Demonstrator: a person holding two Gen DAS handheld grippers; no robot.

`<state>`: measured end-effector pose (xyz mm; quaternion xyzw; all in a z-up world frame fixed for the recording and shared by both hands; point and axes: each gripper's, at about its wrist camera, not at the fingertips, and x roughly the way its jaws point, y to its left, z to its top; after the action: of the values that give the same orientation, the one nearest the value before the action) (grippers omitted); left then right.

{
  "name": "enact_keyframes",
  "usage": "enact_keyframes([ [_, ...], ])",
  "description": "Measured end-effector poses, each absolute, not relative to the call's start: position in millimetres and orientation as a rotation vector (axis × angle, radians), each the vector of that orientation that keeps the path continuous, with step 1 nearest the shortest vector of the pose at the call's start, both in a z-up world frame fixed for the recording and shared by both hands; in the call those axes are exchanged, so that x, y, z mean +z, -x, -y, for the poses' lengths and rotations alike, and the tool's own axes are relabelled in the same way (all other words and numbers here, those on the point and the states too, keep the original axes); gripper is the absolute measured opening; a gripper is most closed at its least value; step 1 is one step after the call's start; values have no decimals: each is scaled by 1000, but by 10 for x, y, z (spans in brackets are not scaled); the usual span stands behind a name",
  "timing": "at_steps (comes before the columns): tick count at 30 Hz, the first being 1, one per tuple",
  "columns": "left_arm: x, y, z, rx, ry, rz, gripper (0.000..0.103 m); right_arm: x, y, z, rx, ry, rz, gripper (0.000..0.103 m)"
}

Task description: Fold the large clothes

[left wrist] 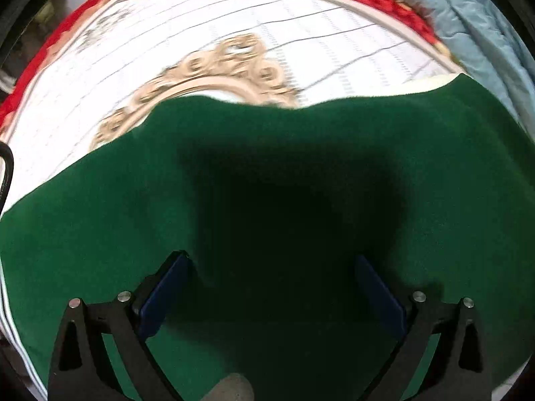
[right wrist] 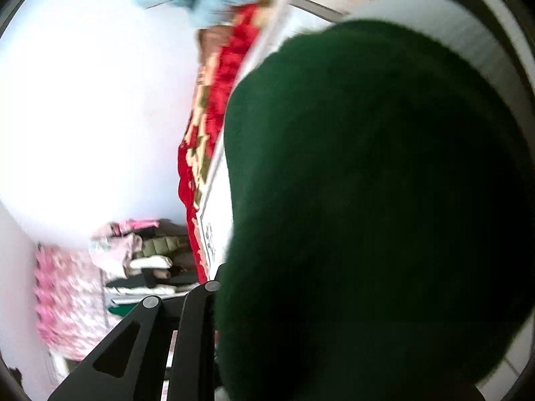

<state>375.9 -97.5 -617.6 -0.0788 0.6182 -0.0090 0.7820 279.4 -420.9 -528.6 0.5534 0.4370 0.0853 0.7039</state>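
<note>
bed (left wrist: 234, 33) — white, red-bordered cover | wall (right wrist: 83, 100) — pale, brightly lit

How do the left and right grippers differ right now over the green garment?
The left gripper has its jaws spread wide with nothing between them; the right gripper looks shut on the green garment.

The left one points steeply down at cloth lying flat on the patterned blanket; the right one points shallower, with bunched cloth filling its view.

The left's blue pads show; the right's are hidden.

Both have black fingers.

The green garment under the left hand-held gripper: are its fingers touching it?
Cannot tell. The left wrist view shows the fingers spread wide over the green garment, but no clear contact or gap.
</note>
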Motion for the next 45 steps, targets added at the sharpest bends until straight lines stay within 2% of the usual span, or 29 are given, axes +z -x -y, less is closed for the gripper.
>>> enact_keyframes([
  [5,-6222,-3916,1216,-144,211,-1306,103,-4620,-2972,3961,186,-997,-958,22],
  [9,-5871,-3845,895,-99,258,-1270,103,-4194,-3076,3550,204,-827,-966,22],
  [14,-5304,-3061,-222,105,408,-1191,103,-3710,-3111,2522,286,-521,-989,22],
  [17,-5059,-2410,-1012,283,470,-1150,103,-3619,-3046,1689,367,-325,-1008,22],
  [22,-4871,-1477,-1861,557,500,-1116,103,-3956,-2818,257,528,-59,-1056,21],
  [28,-4904,-620,-2410,766,572,-1117,103,-5212,-2322,-1116,652,264,-1252,23],
  [29,-4906,-535,-2455,787,583,-1121,103,-5468,-2246,-1254,657,312,-1317,28],
  [30,-4892,-485,-2473,801,593,-1115,103,-5629,-2194,-1340,669,339,-1361,38],
  [31,-4869,-474,-2470,806,599,-1111,103,-5663,-2172,-1381,692,346,-1373,45],
  [32,-4823,-483,-2466,805,608,-1107,103,-5616,-2166,-1400,742,327,-1372,58],
  [33,-4736,-495,-2457,799,617,-1091,102,-5518,-2196,-1365,788,277,-1379,66],
  [36,-4472,-627,-2401,756,619,-1038,102,-5285,-2352,-1110,848,139,-1458,66],
  [39,-4247,-929,-2230,669,581,-1005,102,-5127,-2529,-424,844,-80,-1542,66],
  [43,-4357,-1357,-1951,578,541,-1057,102,-4891,-3322,135,670,-220,-1526,66],
  [44,-4435,-1456,-1898,561,544,-1079,102,-4894,-3479,275,618,-221,-1526,64],
  [45,-4526,-1547,-1855,550,542,-1091,102,-4881,-3562,342,591,-216,-1522,54],
])
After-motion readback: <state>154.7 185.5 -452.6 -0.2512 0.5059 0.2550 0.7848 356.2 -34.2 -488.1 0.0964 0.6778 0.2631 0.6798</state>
